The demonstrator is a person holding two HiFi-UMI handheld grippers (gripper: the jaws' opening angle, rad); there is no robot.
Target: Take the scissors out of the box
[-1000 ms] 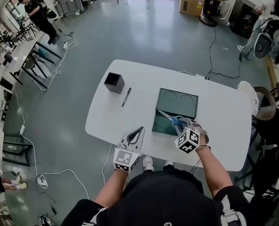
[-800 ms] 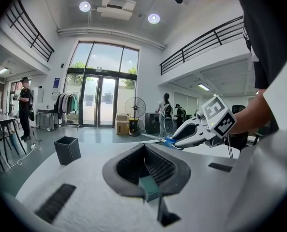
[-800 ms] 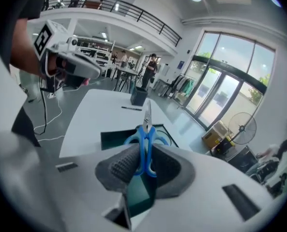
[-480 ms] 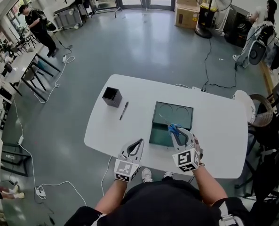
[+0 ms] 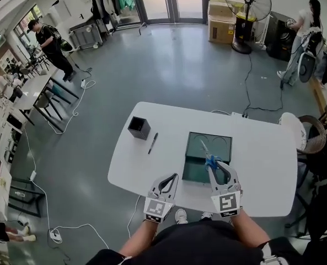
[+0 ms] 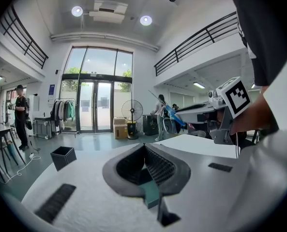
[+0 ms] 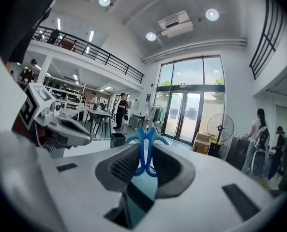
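Blue-handled scissors (image 5: pixel 209 159) hang above the near part of the dark green open box (image 5: pixel 223 143), blades pointing away from me. My right gripper (image 5: pixel 214 165) is shut on their handles; in the right gripper view the blue loops (image 7: pixel 144 138) sit pinched between the black pads of the right gripper (image 7: pixel 145 152). My left gripper (image 5: pixel 175 176) hovers over the table's near edge, left of the box, shut with nothing in it. In the left gripper view the tips of the left gripper (image 6: pixel 144 149) meet, and the scissors (image 6: pixel 174 116) show at the right, held up.
On the white table (image 5: pixel 262 164), a black square cup (image 5: pixel 138 127) and a black pen (image 5: pixel 152 143) lie left of the box. A chair (image 5: pixel 295 128) stands at the table's right end. Several people, a fan (image 5: pixel 247 4) and cables are farther off on the floor.
My right gripper has lifted the scissors up out of the box and rolled, so the blades now point away. The left gripper has stayed in place.
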